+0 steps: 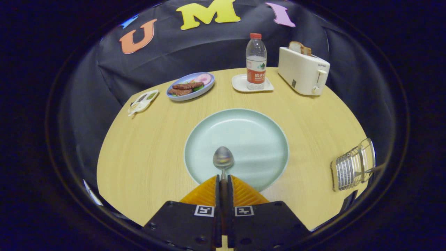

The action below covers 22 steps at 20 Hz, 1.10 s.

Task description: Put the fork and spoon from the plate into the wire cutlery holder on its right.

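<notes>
Pinching the spoon (223,158) by its handle, the gripper (223,179) has both orange fingers (205,192) pressed close on it; bowl juts ahead, over the near part of the pale green plate (244,129). Wire cutlery holder (352,169) sits to the right, well apart from the plate, contents not discernible. Wooden table (146,167) between them bare. Beyond the plate: water bottle (256,62) on a small white tray (240,83), toaster (302,71) with bread in its slot, blue dish (209,87) of food, small packet (142,101) near the far left.
</notes>
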### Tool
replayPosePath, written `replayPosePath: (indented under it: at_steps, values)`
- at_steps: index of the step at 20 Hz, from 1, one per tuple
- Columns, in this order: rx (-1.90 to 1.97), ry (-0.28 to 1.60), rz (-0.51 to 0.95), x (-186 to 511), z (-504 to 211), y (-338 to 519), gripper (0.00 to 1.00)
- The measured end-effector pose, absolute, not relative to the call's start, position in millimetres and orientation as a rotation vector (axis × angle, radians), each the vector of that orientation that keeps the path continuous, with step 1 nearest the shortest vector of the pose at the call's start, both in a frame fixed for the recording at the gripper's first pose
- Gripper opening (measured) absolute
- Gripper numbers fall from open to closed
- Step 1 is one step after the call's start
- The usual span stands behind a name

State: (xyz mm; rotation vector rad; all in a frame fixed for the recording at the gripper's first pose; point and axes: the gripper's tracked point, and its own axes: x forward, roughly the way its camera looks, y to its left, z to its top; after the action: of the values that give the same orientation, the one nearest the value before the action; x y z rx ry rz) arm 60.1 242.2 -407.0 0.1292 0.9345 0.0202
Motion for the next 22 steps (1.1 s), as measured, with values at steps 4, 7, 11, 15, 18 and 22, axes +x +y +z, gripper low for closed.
replayPosePath:
  at_steps: [4, 7, 11, 15, 18, 22]
  values:
    - [0.095, 0.923, 0.024, 56, -388, 207, 0.01]
    - [0.104, 0.912, 0.008, 53, -371, 177, 0.01]
    - [0.12, 0.896, -0.008, 45, -344, 131, 0.01]
    - [0.095, 0.878, -0.02, 33, -324, 80, 0.01]
    - [0.086, 0.874, -0.037, 21, -312, 41, 0.01]
    - [0.089, 0.889, -0.076, -3, -297, -5, 0.0]
